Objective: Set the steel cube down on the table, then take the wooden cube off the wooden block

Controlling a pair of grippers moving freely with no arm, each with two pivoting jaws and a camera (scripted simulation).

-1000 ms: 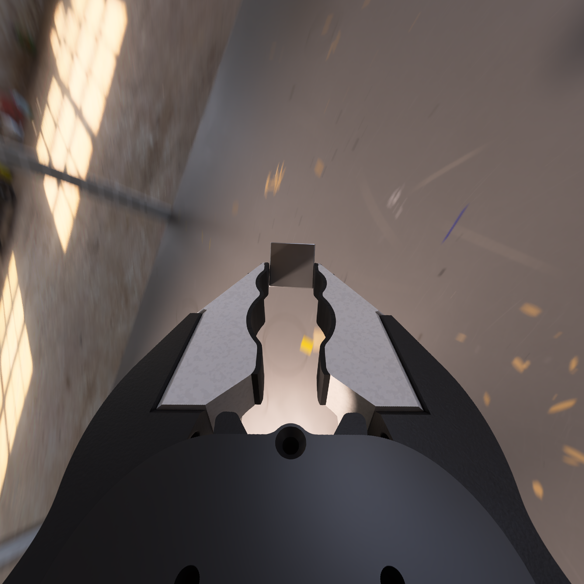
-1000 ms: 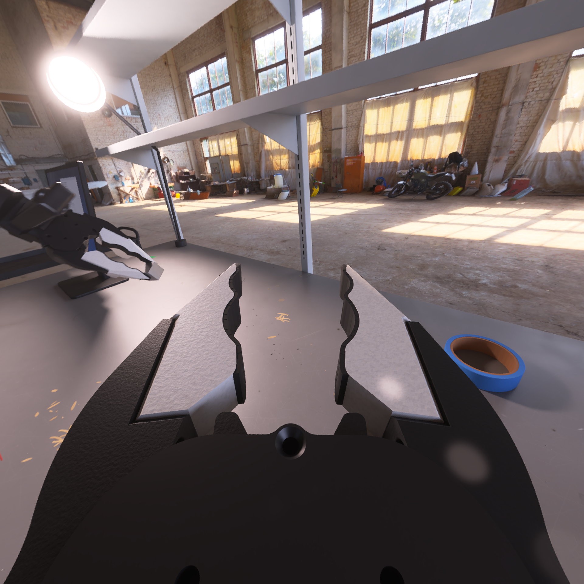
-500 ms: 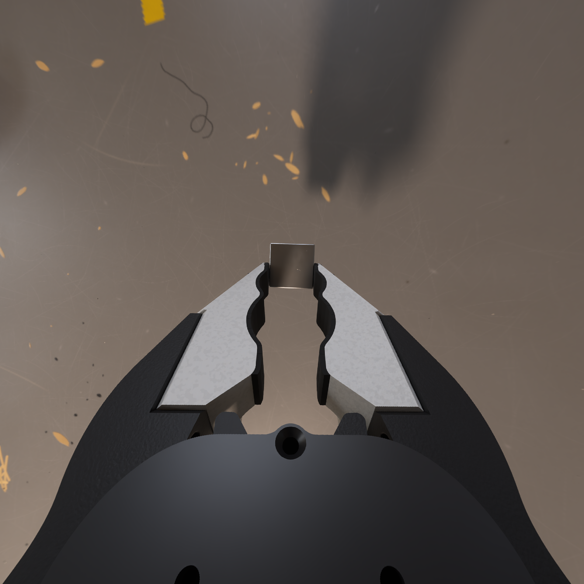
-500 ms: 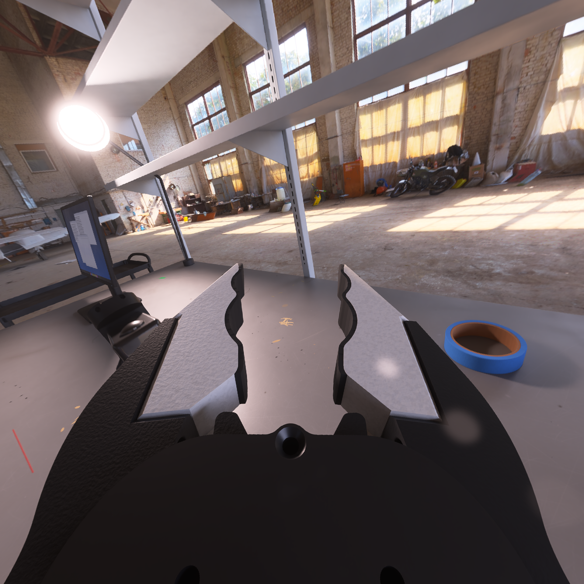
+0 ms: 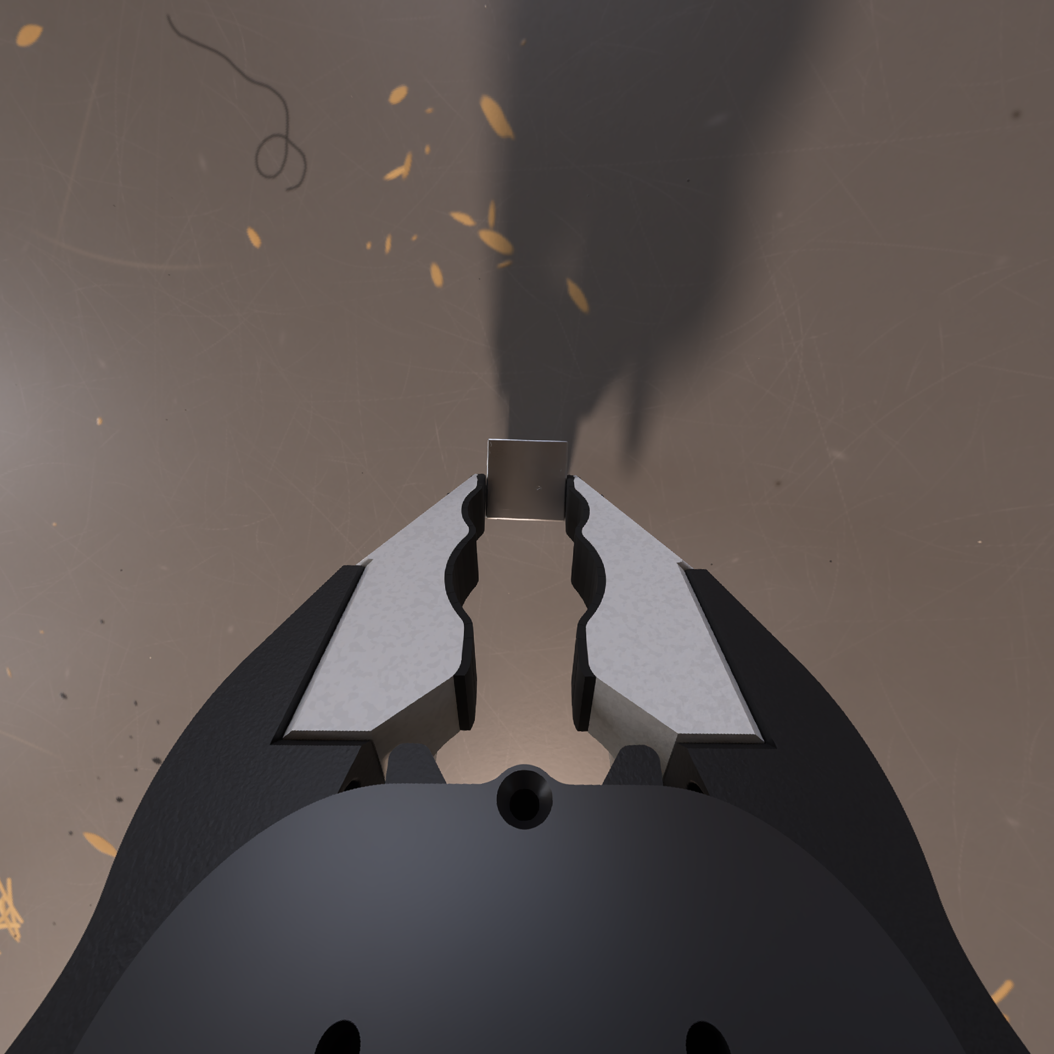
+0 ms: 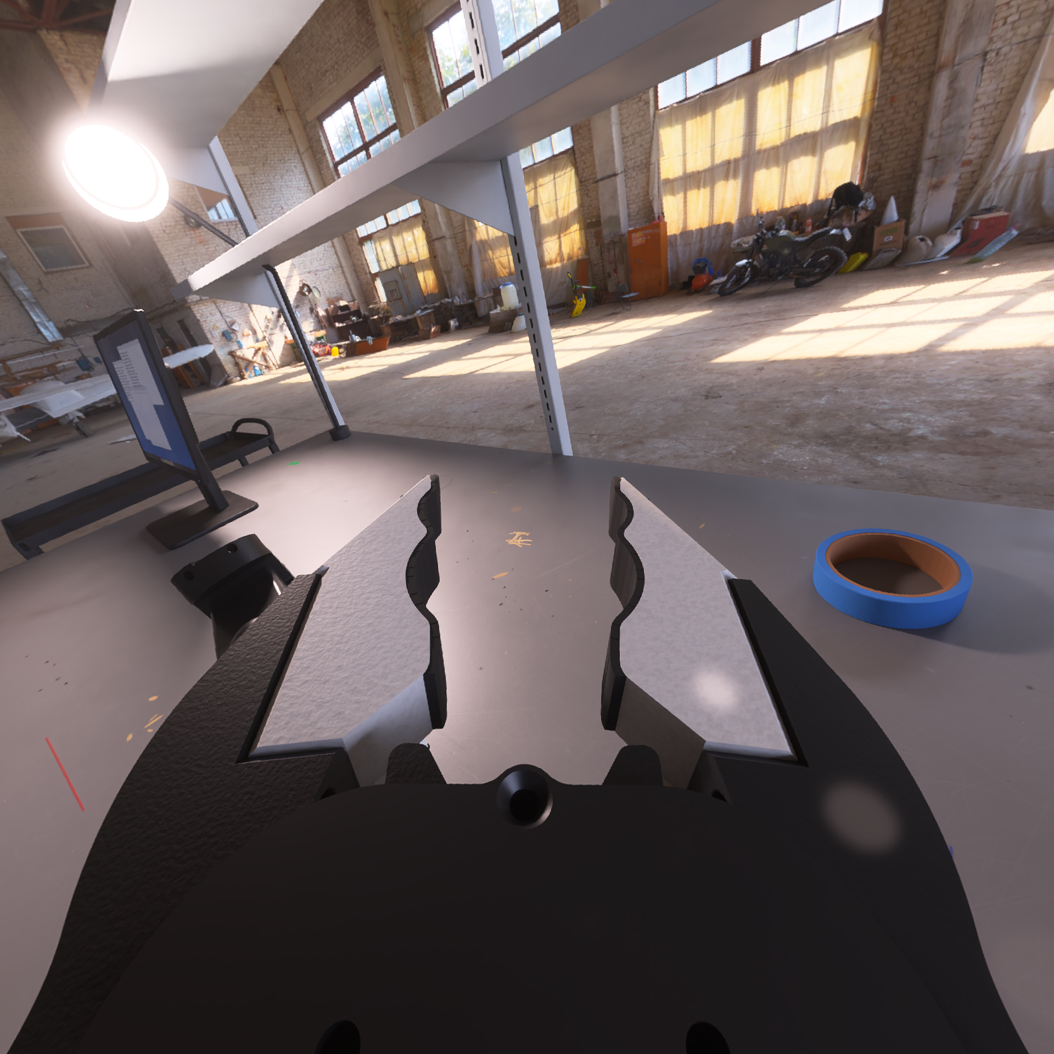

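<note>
My left gripper [image 5: 526,485] points straight down at the grey table [image 5: 171,456] and is shut on the small steel cube [image 5: 526,479], held at its fingertips close above the table, with its shadow just beyond. My right gripper [image 6: 525,490] is open and empty, held level above the table [image 6: 525,599]. The back of the left gripper [image 6: 228,576] shows low at the left in the right wrist view. The wooden cube and the wooden block are not in view.
A roll of blue tape [image 6: 892,577] lies on the table at the right. A monitor on a stand [image 6: 151,399] stands at the left, with a dark tray [image 6: 114,485] behind it. Shelf posts [image 6: 539,365] rise at the table's far edge. Wood chips [image 5: 490,239] and a thin thread [image 5: 268,114] lie on the table.
My left gripper turned to point down and has come lower towards the table with the steel cube in it. My right gripper has tilted up and shifted a little; it stays open.
</note>
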